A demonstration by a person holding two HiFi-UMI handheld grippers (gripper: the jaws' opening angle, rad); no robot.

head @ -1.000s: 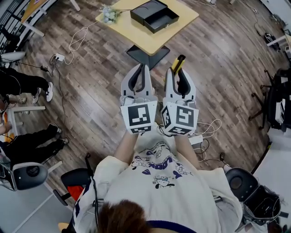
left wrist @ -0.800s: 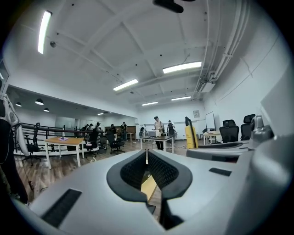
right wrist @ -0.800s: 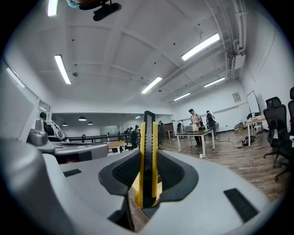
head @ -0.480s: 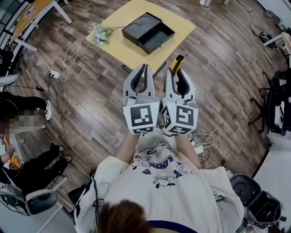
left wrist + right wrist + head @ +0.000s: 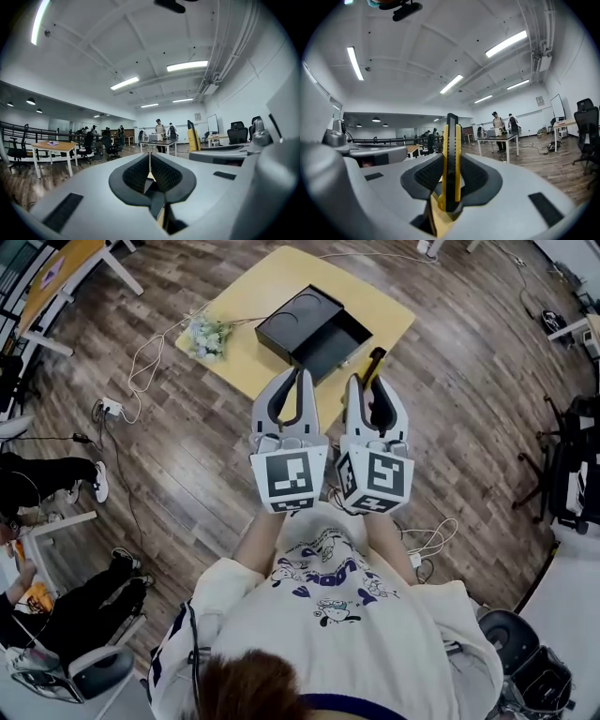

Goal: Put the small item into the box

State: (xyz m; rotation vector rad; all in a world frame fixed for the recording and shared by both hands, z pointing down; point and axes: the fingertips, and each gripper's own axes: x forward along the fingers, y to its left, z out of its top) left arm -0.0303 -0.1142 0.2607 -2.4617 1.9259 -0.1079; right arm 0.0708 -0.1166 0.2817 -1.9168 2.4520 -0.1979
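Observation:
A black box (image 5: 314, 328) lies open in two halves on a yellow table (image 5: 258, 298), just beyond both grippers in the head view. My right gripper (image 5: 368, 385) is shut on a yellow and black utility knife (image 5: 374, 364), which sticks out past the fingertips toward the table's near edge. In the right gripper view the knife (image 5: 451, 159) stands upright between the pads of the right gripper (image 5: 451, 164). My left gripper (image 5: 298, 376) is held beside it, level with it. In the left gripper view its (image 5: 150, 159) jaws are closed on nothing. Both point out into the room, above the floor.
A small bunch of pale flowers (image 5: 204, 335) lies at the table's left corner. Cables and a power strip (image 5: 111, 409) trail over the wooden floor. Seated people's legs (image 5: 47, 479) and chairs are at the left, and a black chair (image 5: 572, 465) is at the right.
The table and box have slid nearer and to the right in the head view, up to the gripper tips. Both grippers stay side by side, the knife still held.

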